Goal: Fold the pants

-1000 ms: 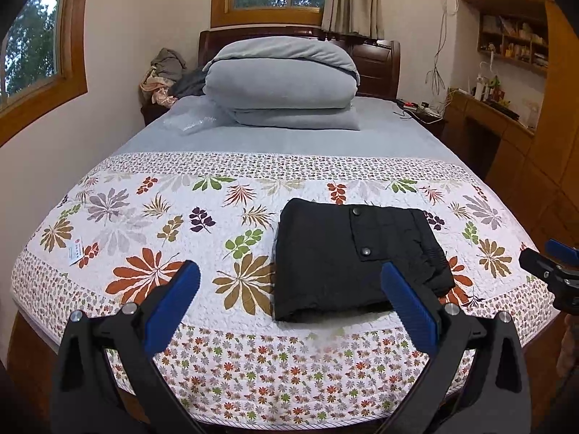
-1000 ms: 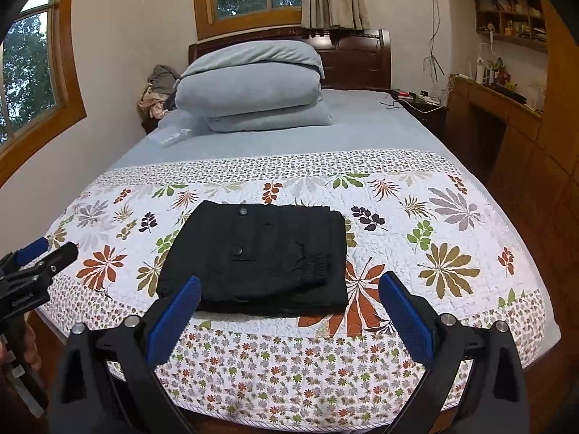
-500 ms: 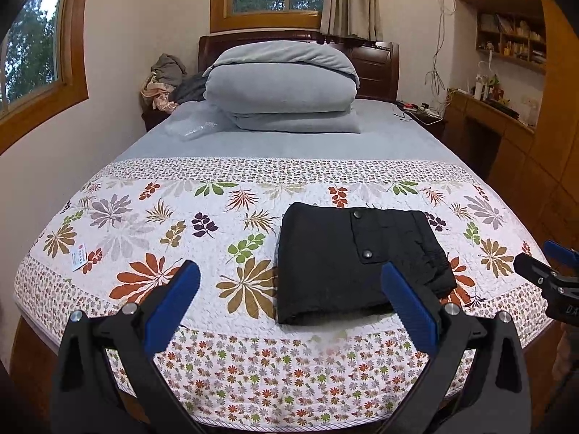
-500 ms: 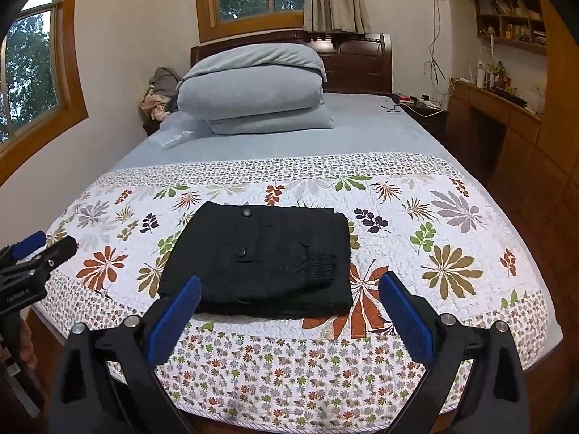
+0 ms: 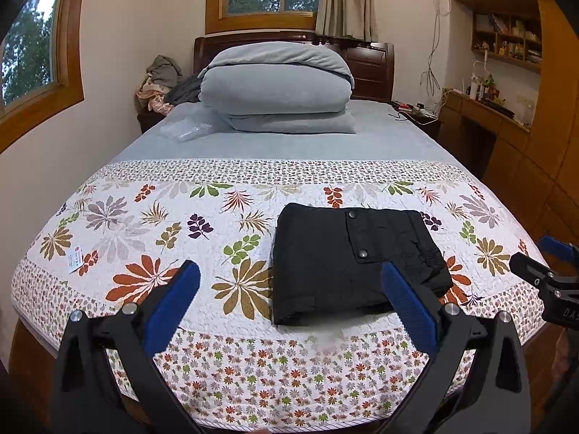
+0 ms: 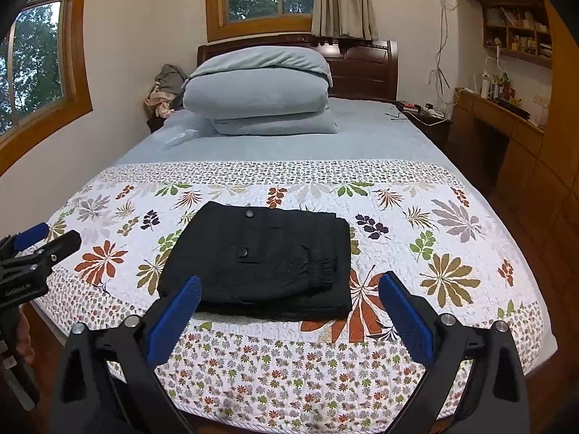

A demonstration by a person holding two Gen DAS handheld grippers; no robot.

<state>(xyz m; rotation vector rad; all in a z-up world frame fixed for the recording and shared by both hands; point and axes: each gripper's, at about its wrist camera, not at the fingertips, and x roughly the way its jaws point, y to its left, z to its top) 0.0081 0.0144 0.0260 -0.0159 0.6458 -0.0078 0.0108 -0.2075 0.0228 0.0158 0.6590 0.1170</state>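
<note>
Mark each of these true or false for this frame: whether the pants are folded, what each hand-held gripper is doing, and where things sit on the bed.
1. The black pants lie folded in a compact rectangle on the floral quilt. True.
2. The left hand-held gripper is clamped on the pants. False: its jaws are wide apart and hold nothing.
3. The right hand-held gripper is open and clear of the fabric. True.
4. The folded grey bedding sits on top of the pants. False: it is stacked at the head of the bed, far from them.
5. Two snap buttons show on the pants' top face. True.
</note>
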